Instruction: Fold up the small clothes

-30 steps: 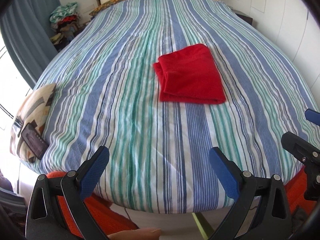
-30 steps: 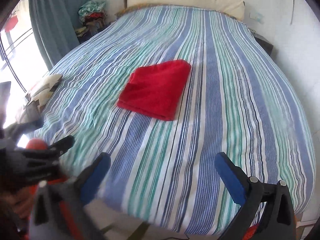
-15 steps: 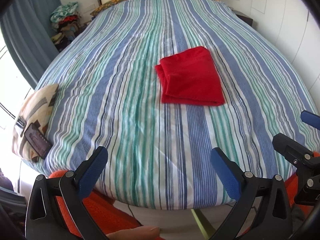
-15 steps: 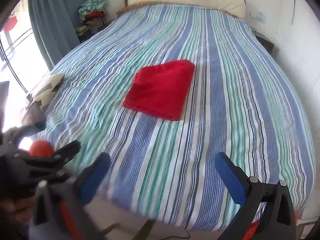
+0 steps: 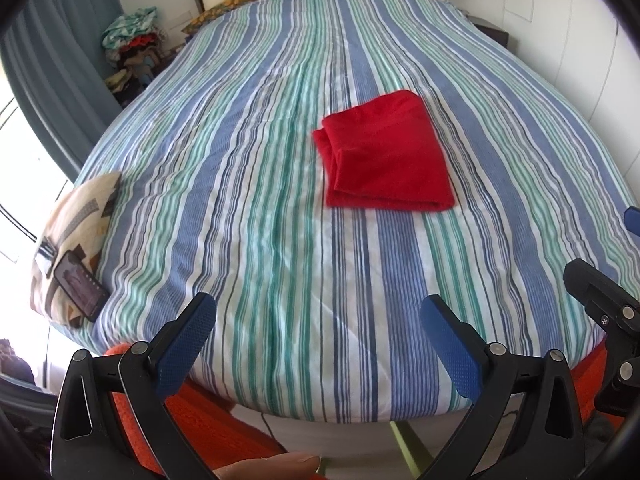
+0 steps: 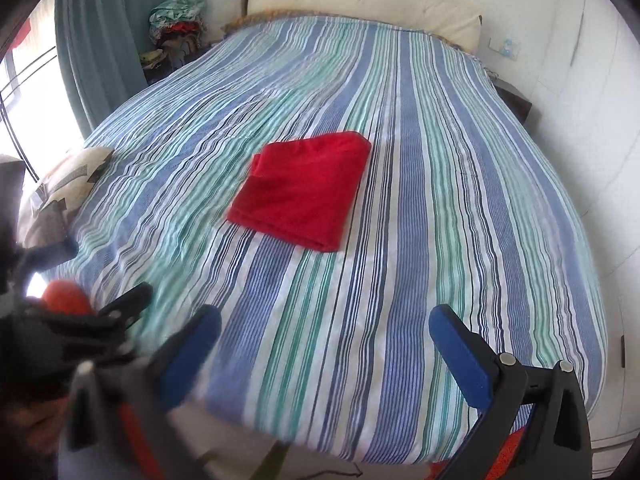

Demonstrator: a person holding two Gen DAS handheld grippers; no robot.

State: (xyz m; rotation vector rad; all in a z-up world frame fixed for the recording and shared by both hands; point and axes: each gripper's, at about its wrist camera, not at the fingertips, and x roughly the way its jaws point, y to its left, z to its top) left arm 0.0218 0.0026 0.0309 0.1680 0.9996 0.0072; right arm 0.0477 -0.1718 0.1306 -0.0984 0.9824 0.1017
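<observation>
A red cloth [image 5: 386, 154] lies folded into a neat rectangle in the middle of the striped bed [image 5: 256, 208]; the right wrist view shows the same red cloth [image 6: 304, 190]. My left gripper [image 5: 318, 322] is open over the bed's near edge, well short of the cloth, with nothing between its blue pads. My right gripper [image 6: 326, 330] is also open and empty near the foot of the bed. The other gripper shows at each view's side.
A patterned cushion [image 5: 76, 220] with a phone [image 5: 80, 284] on it sits at the bed's left edge. A pile of clothes [image 5: 132, 48] stands by the grey curtain [image 5: 52, 80]. White wall panels [image 6: 592, 120] run along the right side.
Both grippers have drifted slightly towards the bed, so the red cloth sits a bit nearer in view. Both stay open; the cloth has not moved.
</observation>
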